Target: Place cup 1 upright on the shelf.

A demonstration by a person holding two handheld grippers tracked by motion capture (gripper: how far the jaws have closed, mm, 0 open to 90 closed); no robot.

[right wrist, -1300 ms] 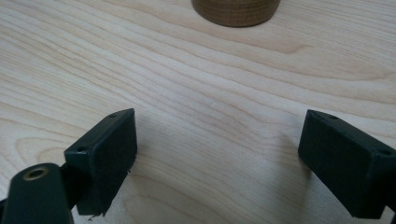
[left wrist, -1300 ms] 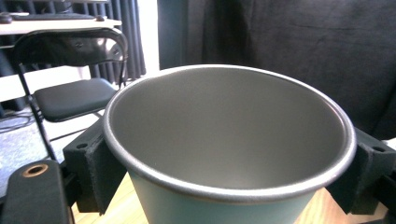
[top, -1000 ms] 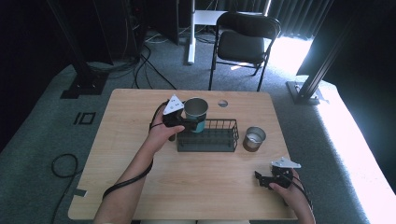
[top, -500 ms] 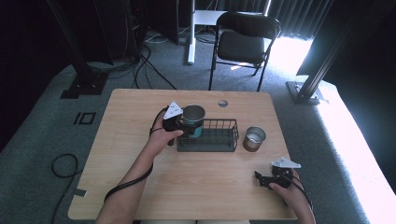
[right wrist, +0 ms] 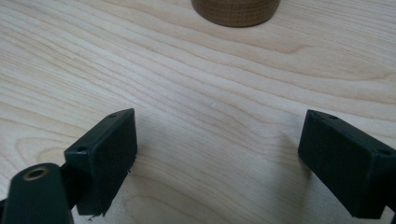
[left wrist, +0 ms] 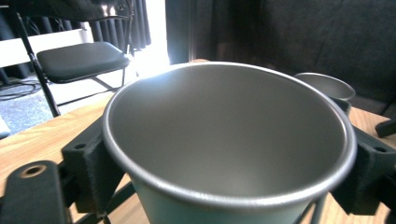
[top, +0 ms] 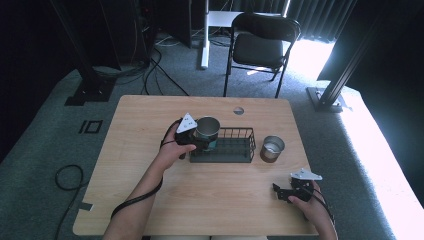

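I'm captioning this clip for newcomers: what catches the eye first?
The left tool grips a metal cup at the left end of the black wire basket mid-table. A second metal cup stands just right of the basket, and the right tool rests open near the table's front right corner.

No legible text or labels.

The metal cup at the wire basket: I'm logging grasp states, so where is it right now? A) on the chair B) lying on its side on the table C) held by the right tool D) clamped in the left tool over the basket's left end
D: the left tool has its jaws on both sides of the metal cup, upright over the left end of the wire basket.
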